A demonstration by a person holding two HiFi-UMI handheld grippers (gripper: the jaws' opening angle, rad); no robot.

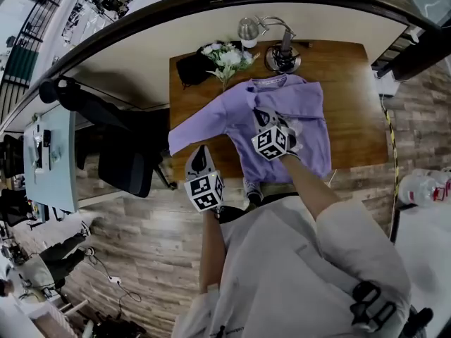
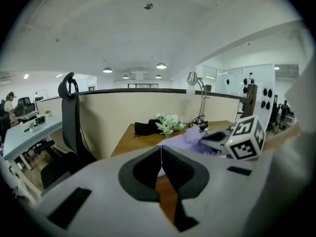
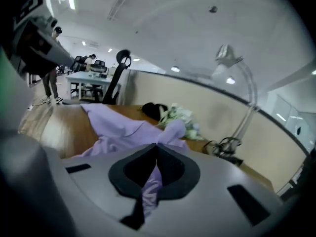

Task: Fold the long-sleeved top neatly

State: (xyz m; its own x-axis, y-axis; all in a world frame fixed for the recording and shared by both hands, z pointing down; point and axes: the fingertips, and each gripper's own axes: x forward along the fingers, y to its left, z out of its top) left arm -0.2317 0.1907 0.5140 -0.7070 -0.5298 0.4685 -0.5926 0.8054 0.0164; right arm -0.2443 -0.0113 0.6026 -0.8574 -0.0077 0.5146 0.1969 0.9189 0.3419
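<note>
Purple top [image 1: 310, 111] sits pinched in right tongs [image 3: 157, 145].

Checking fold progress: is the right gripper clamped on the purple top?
Yes, the right gripper is shut, pinching fabric of the purple top.

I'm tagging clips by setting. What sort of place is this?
Likely an open-plan office: a wooden desk with a lamp stands against a partition, with a chair beside it and more desks beyond.
</note>
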